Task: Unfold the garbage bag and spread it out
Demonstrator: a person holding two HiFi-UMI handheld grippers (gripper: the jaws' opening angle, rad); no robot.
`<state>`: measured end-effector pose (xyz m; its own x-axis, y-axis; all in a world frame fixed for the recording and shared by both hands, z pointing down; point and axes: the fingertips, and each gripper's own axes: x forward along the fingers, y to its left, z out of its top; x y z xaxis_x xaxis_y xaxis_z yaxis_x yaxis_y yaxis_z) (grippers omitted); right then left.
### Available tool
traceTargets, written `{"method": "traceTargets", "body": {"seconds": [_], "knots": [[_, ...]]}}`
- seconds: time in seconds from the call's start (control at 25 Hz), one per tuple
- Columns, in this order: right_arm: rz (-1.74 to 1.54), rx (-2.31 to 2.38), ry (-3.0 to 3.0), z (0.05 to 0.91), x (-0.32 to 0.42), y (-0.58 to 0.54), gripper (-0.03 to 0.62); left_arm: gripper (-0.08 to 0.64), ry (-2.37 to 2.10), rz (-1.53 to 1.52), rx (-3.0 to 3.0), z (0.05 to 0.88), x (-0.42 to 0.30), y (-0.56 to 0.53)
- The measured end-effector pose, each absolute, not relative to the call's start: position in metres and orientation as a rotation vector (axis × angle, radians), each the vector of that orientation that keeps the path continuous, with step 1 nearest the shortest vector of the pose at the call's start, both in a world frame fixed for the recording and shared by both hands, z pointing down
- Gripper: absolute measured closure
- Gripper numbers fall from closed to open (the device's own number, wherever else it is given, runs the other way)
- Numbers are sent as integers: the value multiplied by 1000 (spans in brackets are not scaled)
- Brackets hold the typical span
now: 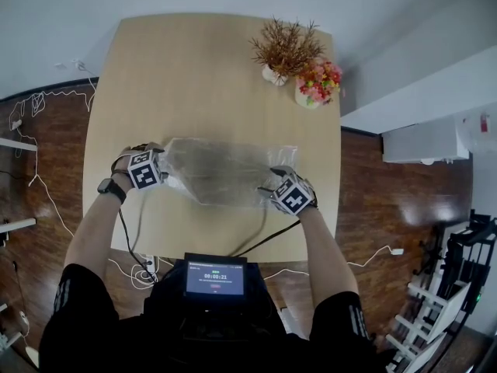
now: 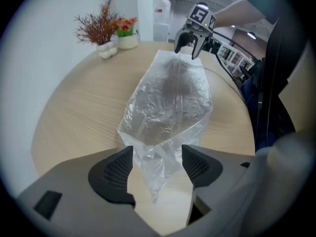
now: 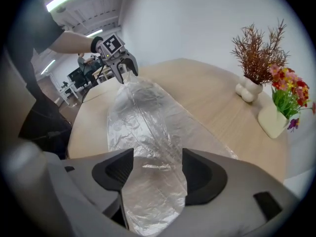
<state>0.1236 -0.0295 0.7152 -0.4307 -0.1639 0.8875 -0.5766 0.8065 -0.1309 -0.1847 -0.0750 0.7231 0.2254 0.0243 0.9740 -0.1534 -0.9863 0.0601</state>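
Note:
A clear, crinkled garbage bag [image 1: 221, 169] lies stretched left to right on the wooden table [image 1: 202, 68], between my two grippers. My left gripper [image 1: 168, 174] is at the bag's left end; in the left gripper view its jaws [image 2: 157, 154] stand wide apart, and a loose wisp of the bag [image 2: 165, 107] runs between them without being pressed. My right gripper [image 1: 269, 182] is at the bag's right end. Its jaws [image 3: 158, 159] are also spread wide over the bag [image 3: 148, 117], pads clear of the film. Each gripper shows in the other's view, the right gripper [image 2: 189, 46] and the left gripper [image 3: 124, 69] each at the bag's far end.
A white vase of dried brown twigs [image 1: 283, 53] and a pot of pink and red flowers [image 1: 317, 84] stand at the table's far right. A small screen [image 1: 215, 278] sits at my chest. Cables trail from the grippers over the near table edge and across the floor [image 1: 46, 193].

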Motion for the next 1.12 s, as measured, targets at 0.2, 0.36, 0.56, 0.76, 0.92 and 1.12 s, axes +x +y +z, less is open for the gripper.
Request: {"method": "traceTargets", "body": {"seconds": [0.2, 0.36, 0.56, 0.76, 0.92, 1.12], "knots": [[529, 694, -2094, 691, 124, -44, 250, 241, -229, 1714, 2442, 689, -167, -77], [501, 802, -2166, 665, 127, -51, 249, 241, -384, 1572, 2506, 663, -158, -83], [429, 922, -2226, 622, 128, -51, 252, 241, -599, 1386, 2597, 620, -153, -91], [426, 1114, -2321, 569, 132, -50, 259, 241, -680, 1226, 2702, 575, -144, -90], [493, 1269, -2442, 518, 132, -47, 275, 241, -705, 1136, 2775, 547, -139, -84], [423, 1400, -2508, 464, 129, -32, 284, 242, -729, 1021, 2846, 519, -134, -66]]}}
